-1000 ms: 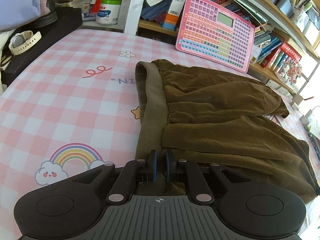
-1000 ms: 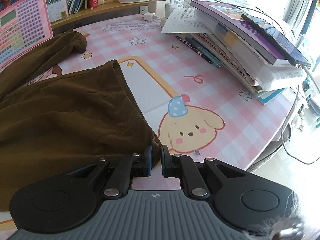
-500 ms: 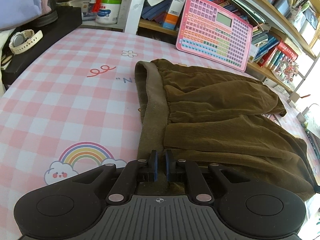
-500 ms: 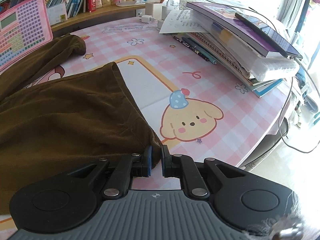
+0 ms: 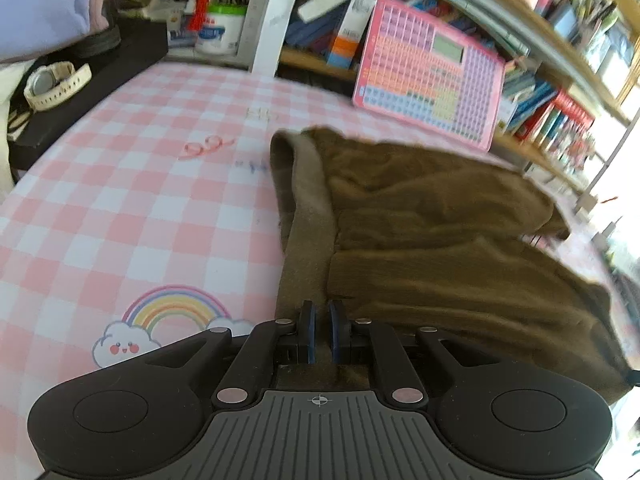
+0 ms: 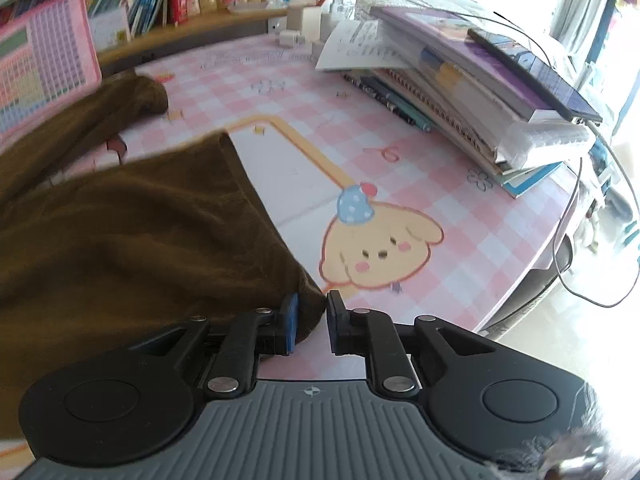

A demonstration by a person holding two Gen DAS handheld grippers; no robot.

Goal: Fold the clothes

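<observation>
Brown corduroy shorts [image 5: 440,240] lie on the pink checked table cover [image 5: 140,208]. Their grey-brown waistband [image 5: 310,216] runs towards my left gripper [image 5: 321,320], which is shut on the near end of the waistband. In the right wrist view the shorts [image 6: 132,232] fill the left side. My right gripper [image 6: 311,312] is partly open around the near corner of a leg hem [image 6: 308,300]; the cloth sits between the jaws, with a gap beside the right pad.
A pink keyboard toy [image 5: 432,68] leans on the bookshelf behind the shorts. A black box with a white watch [image 5: 56,84] stands at the back left. A stack of books and a tablet [image 6: 480,88] lies at the right, with pens [image 6: 392,104] beside it. The table edge [image 6: 540,264] is near right.
My right gripper has opened from shut to a small gap around the hem corner. Both views have shifted slightly and are blurred by motion. My left gripper stays shut on the waistband.
</observation>
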